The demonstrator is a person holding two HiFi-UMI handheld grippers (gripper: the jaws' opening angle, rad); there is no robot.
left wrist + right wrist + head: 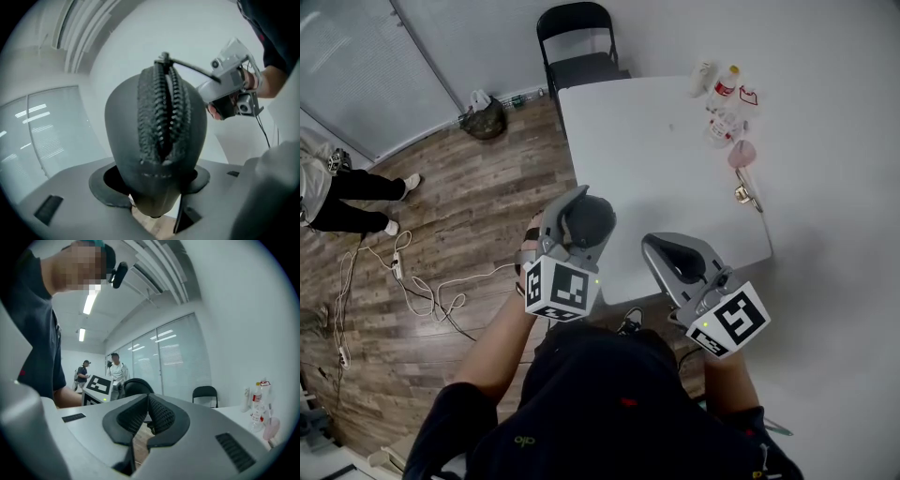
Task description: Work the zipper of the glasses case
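Observation:
My left gripper [584, 217] is shut on a dark grey glasses case [598, 212], held in the air off the table's near-left corner. In the left gripper view the case [126, 140] stands on end between the pads [105, 187], with its zipper [161, 108] facing the camera and parted along the middle. From the slider [164, 58] at the top, a thin dark pull runs right toward the right gripper's grey housing [229, 65]. My right gripper [652, 246] sits just right of the case with its jaws shut [149, 401]. No view shows whether they pinch the pull.
A white table [675, 169] lies ahead, with bottles and a pink item [727, 103] along its far right edge. A black chair [577, 42] stands behind it. Cables [412, 281] and a bag [485, 120] lie on the wood floor. A person [337, 192] stands at the left.

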